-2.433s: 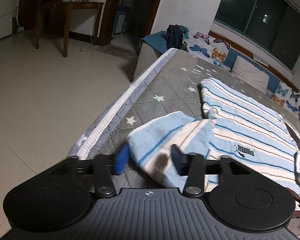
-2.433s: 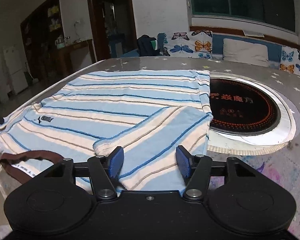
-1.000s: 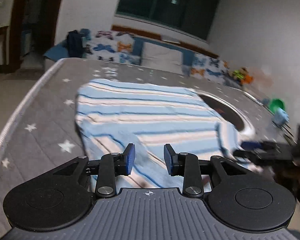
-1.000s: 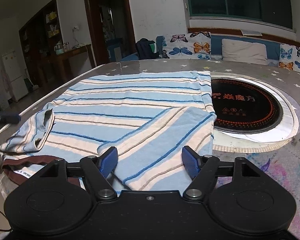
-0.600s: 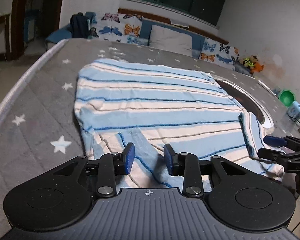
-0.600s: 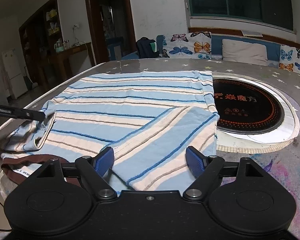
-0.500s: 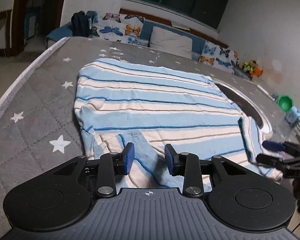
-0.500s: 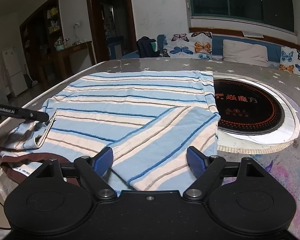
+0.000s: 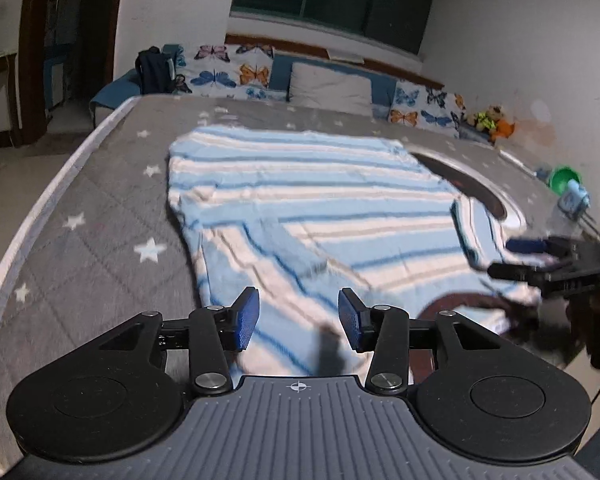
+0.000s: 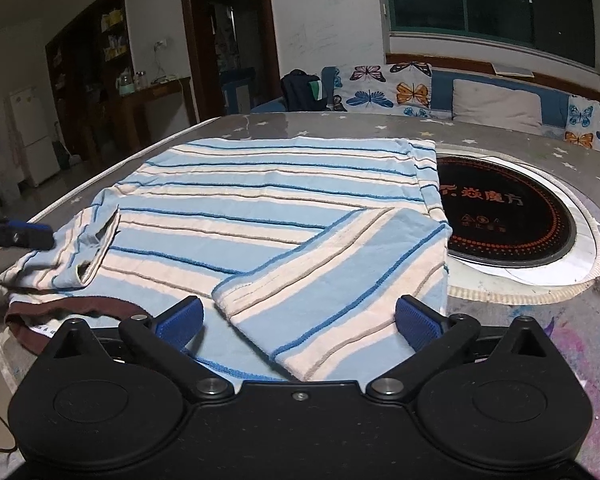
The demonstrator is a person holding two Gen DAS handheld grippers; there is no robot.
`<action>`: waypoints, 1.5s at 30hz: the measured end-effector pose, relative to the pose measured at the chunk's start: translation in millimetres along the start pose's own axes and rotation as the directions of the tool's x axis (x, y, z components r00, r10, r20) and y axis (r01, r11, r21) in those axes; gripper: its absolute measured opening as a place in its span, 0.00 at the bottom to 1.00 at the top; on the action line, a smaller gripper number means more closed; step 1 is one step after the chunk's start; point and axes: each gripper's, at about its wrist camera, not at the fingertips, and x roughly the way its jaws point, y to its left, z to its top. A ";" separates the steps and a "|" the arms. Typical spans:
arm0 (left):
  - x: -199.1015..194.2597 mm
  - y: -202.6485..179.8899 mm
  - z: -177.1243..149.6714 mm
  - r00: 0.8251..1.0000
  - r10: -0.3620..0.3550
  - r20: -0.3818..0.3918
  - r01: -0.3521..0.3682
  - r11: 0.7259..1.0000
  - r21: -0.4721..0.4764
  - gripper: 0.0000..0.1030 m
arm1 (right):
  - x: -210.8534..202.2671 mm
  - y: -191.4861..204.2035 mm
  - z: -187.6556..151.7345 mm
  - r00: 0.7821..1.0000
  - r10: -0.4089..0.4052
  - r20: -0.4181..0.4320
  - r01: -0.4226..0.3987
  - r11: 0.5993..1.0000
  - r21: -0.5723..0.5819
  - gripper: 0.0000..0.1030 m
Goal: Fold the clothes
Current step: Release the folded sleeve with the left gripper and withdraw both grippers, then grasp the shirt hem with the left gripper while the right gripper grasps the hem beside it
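With our left gripper [image 9: 298, 320] and right gripper [image 10: 298, 320] both agape and empty above the striped T-shirt [image 10: 268, 200] spread on the bed [image 9: 100, 200], a careless pinch could, seemingly, drag its folded sleeves loose.

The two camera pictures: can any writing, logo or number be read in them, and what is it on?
Orange characters on the black round mat: the last three look like "焱魔方"; the first is unclear.
Smaller orange print under them: too small to read.
White label inside the shirt's brown collar: print too small to read.
Left wrist view: too blurred to read anything.
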 end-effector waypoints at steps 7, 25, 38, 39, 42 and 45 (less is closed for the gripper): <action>0.3 2.1 -4.3 1.000 -0.013 -0.010 0.013 1.000 -0.009 0.45 | 0.7 3.5 1.7 1.000 -0.010 -0.017 0.009 0.999 -0.031 1.00; -53.1 -25.5 -33.5 0.999 -0.033 -0.036 0.044 0.933 0.358 0.53 | -38.7 -7.2 -3.5 0.998 -0.005 -0.059 -0.006 0.984 -0.176 1.00; -32.0 -54.6 -42.0 0.999 -0.042 -0.029 0.051 0.850 0.525 0.43 | -41.1 -1.5 -4.5 0.998 0.000 -0.065 -0.017 0.962 -0.273 1.00; -31.0 -54.9 -41.4 0.999 -0.046 -0.028 0.054 0.850 0.523 0.39 | -41.3 -1.1 -4.5 0.998 0.000 -0.065 -0.018 0.960 -0.280 1.00; -28.3 -56.0 -39.8 0.998 -0.056 -0.026 0.062 0.853 0.518 0.18 | -41.8 0.2 -4.8 0.998 0.001 -0.066 -0.021 0.953 -0.302 1.00; -26.2 -56.3 -36.8 0.998 -0.060 -0.016 0.060 0.858 0.511 0.14 | -42.4 1.5 -5.0 0.998 0.002 -0.068 -0.024 0.946 -0.324 1.00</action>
